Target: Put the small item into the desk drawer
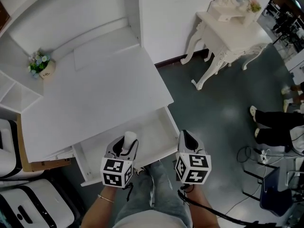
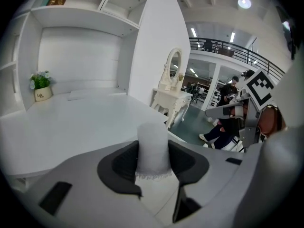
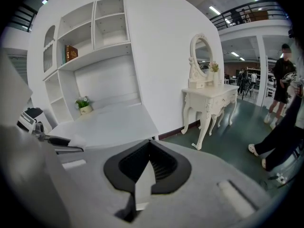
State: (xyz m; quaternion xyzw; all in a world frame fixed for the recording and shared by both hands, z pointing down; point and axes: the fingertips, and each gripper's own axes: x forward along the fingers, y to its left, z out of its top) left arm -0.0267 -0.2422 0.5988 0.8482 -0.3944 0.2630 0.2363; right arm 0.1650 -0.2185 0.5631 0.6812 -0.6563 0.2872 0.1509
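Between left gripper [image 1: 126, 145] jaws, spread wide, a small white cylindrical item [image 2: 153, 144] is pinched upright, above the open white desk drawer [image 1: 156, 127], probably for lowering in. Right gripper [image 3: 149, 145] hovers nearby, jaws together, empty.

The head camera looks from high up, steeply down, onto the white worktop [image 1: 95, 94] and the open drawer [image 1: 152, 132]. Both grippers sit low and close in its picture, the left gripper [image 1: 127, 140] on the left and the right gripper [image 1: 186, 139] on the right. The left gripper view sits just behind its own jaws, very near them, and looks low across the worktop toward the flower pot [image 2: 42, 91] and the dressing table [image 2: 171, 99]. The right gripper view sits behind its jaws too and faces much the same way. All three views share the worktop, the flower pot and the dressing table.
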